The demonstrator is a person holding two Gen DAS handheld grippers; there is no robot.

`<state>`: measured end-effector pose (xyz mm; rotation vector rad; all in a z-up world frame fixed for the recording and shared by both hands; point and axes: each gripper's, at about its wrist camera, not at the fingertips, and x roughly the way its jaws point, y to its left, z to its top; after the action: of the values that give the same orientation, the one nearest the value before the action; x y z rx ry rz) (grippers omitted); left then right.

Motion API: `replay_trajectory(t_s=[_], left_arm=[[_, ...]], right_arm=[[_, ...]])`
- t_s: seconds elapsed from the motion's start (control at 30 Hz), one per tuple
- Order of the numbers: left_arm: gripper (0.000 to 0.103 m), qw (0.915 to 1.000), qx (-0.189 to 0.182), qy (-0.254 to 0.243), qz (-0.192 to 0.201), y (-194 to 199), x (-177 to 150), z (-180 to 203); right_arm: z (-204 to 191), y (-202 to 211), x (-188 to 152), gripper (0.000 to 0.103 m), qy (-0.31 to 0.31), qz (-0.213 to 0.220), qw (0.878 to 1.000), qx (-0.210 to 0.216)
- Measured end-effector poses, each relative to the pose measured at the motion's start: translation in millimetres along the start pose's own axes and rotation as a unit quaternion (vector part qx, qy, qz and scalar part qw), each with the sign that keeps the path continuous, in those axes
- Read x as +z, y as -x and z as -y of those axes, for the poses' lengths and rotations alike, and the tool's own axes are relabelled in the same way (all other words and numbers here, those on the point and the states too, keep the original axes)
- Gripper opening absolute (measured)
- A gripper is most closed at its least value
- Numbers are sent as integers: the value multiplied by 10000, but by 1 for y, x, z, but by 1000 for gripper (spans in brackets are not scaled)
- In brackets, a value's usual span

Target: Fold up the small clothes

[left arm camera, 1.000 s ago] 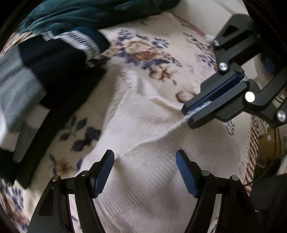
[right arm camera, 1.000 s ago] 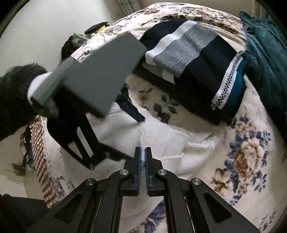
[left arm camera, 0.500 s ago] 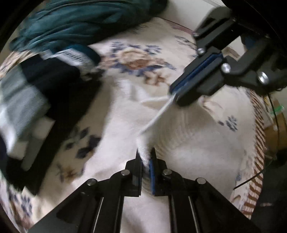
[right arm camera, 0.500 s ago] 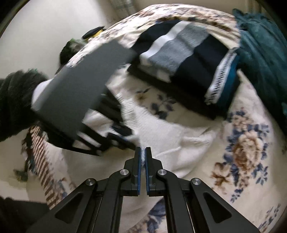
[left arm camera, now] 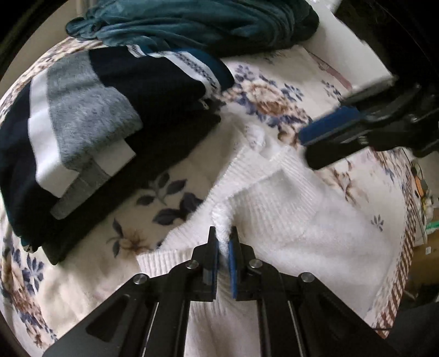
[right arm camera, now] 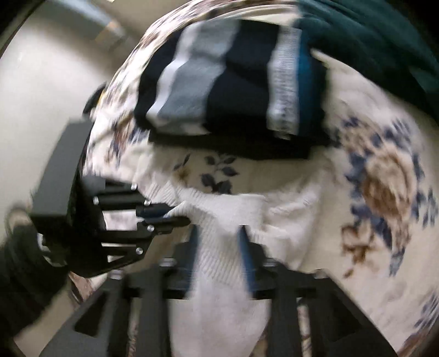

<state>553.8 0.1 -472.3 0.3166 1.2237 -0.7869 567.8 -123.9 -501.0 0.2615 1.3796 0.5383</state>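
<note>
A white knit garment [left arm camera: 301, 219] lies crumpled on the floral bedspread [left arm camera: 82, 274]. My left gripper [left arm camera: 223, 237] is shut on a raised fold of it, which stands up between the blue pads. In the right wrist view the same left gripper [right arm camera: 167, 215] pinches the garment [right arm camera: 225, 214] from the left. My right gripper [right arm camera: 216, 233] is blurred and its jaws are opening. The white knit lies under and between them, and the pads do not press on it. From the left wrist view the right gripper [left arm camera: 306, 149] hovers just above the garment's far edge.
A stack of folded navy, grey and white clothes [left arm camera: 82, 123] sits beyond the garment, with a teal velvet piece [left arm camera: 192, 24] behind it. The bed's edge with checked trim [left arm camera: 403, 274] runs along the right. A person's dark sleeve [right arm camera: 22, 274] holds the left gripper.
My left gripper went from open to shut on a fold of the white garment. My right gripper, shut on the garment's edge before, has let go, rolled and parted its jaws.
</note>
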Motion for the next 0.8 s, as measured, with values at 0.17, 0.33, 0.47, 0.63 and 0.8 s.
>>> replay_trajectory(t_s=[0.17, 0.33, 0.47, 0.63, 0.8], left_arm=[[5, 9998, 85, 166, 71, 5, -1, -10], [5, 9997, 178, 192, -8, 7, -3, -14], [5, 9991, 317, 267, -8, 5, 1, -16], [5, 9979, 283, 589, -37, -4, 8, -37], [10, 9839, -636, 1642, -318, -23, 4, -72]], right_arm=[[19, -7, -20, 43, -422, -179, 9988, -149], [34, -31, -28, 43, -785, -333, 9960, -259], [26, -23, -30, 4, -780, 356, 9957, -348], [22, 5, -18, 3, -842, 1073, 9864, -919], [37, -14, 2, 3, -993, 913, 9845, -1118]])
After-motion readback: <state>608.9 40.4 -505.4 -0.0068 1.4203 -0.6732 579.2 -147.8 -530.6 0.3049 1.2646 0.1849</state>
